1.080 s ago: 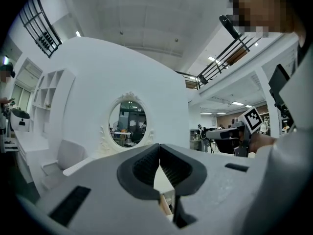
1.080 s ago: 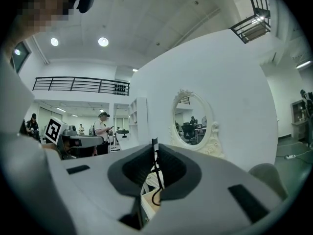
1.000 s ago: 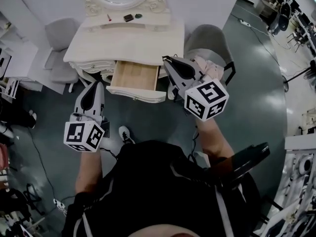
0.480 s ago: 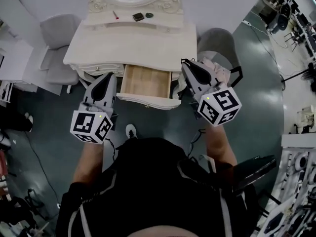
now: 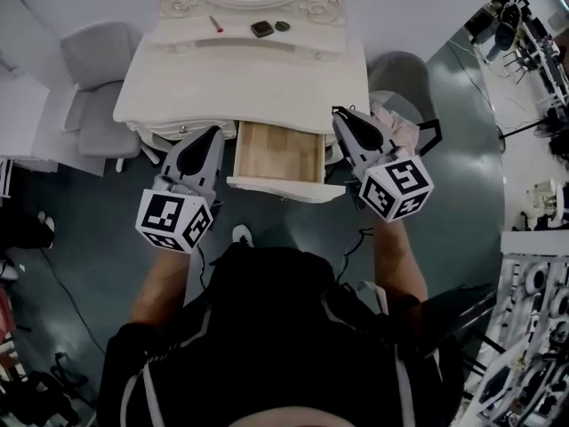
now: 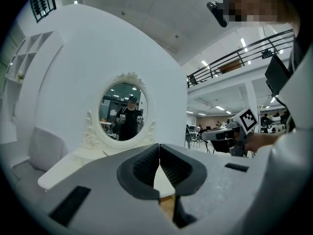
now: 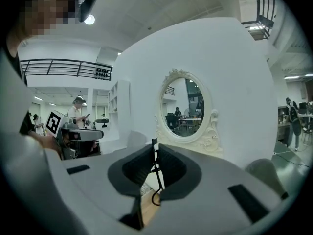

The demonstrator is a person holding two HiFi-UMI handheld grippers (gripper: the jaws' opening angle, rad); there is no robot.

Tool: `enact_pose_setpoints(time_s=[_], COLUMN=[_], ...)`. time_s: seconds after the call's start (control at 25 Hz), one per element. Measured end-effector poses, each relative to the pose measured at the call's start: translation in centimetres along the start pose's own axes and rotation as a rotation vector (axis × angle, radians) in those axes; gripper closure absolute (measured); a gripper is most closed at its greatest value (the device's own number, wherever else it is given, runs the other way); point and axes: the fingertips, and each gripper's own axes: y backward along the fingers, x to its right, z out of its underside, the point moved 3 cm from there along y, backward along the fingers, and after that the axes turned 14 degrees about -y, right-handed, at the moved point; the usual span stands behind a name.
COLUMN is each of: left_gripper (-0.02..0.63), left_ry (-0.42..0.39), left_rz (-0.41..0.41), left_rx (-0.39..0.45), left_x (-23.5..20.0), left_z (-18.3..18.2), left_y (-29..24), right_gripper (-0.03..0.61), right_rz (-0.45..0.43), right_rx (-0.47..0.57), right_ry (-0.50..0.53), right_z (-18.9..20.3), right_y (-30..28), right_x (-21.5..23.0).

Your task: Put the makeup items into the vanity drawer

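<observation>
While the drawer [image 5: 277, 149] stands pulled out and bare, the right gripper [image 7: 155, 155] holds a thin black item [image 7: 157, 173] just off the drawer's right side.
Its jaws are clamped on that item, whose long axis stands nearly upright: the straight end pokes above the jaws and the hooked end hangs below, toward the drawer's wood. What exactly it is I cannot tell. The left gripper [image 6: 159, 160], just off the drawer's left side, has its jaws together on nothing. The step in hand looks like delivery; the next move calls for bringing the right gripper over the drawer, lowering it and letting go. Behind the drawer, across the tabletop [image 5: 249, 83], a red stick [image 5: 216, 23], a dark compact [image 5: 261, 28] and a small dark piece [image 5: 282, 26] wait.
</observation>
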Motion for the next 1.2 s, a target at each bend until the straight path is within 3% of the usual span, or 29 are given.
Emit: enact_pose_setpoints(time_s=[0.24,0.44,0.8,1.2], left_gripper=[0.609,0.609,0.609,0.609], left_ry=[0.023,0.057,0.107,0.169], left_rz=[0.047,0.033,-0.033,-0.108], left_rx=[-0.028,-0.11,-0.224,-0.322], left_x=[-2.9,-3.5,-1.8,0.0], left_z=[2.7,6.0,10.9,16.6], left_y=[-1.1,-2.2,-4.4,-4.9], right_gripper=[0.541,0.541,0.541,0.541], right_rz=[0.022,-0.013,-0.102,-0.208], right_rx=[-0.042,-0.128,-0.308,-0.484], right_ry=[-0.002,-0.007,0.004,0.053], right_z=[2.0,5.2,11.8,21.4], right_y=[-4.0,-7.4,-12.8,-17.0], right_x=[0.1,1.4,6.3,7.8])
